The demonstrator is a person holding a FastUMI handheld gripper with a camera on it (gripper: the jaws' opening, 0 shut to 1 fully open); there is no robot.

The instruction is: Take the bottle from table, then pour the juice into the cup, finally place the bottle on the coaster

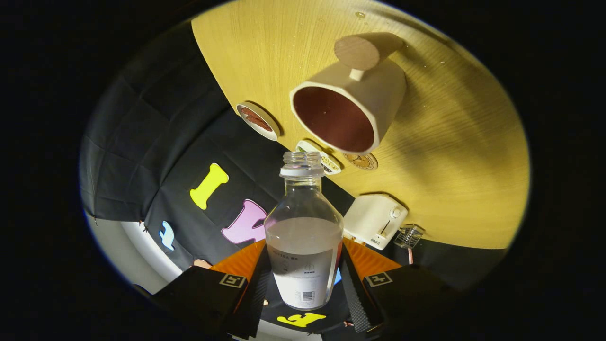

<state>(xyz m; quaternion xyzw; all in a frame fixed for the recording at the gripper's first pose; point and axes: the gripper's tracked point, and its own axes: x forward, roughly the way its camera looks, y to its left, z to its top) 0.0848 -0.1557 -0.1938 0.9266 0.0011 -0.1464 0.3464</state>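
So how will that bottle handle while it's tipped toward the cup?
The bottle, gripped between the fingers of the gripper, looks like clear thin plastic, so it may flex if squeezed. It seems about half full, so its weight will likely shift as it tilts. With no cap on, liquid could slosh out short of the cup.

One bottle (303, 232), one cup (350, 109) — three coasters (258, 121).

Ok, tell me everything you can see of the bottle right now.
The bottle is clear plastic, uncapped, with a white neck ring and a pale label. Cloudy liquid fills its lower body; the shoulder and neck are empty. The gripper is shut on its lower half, one finger pressing each side. Its open mouth points toward the cup beyond it.
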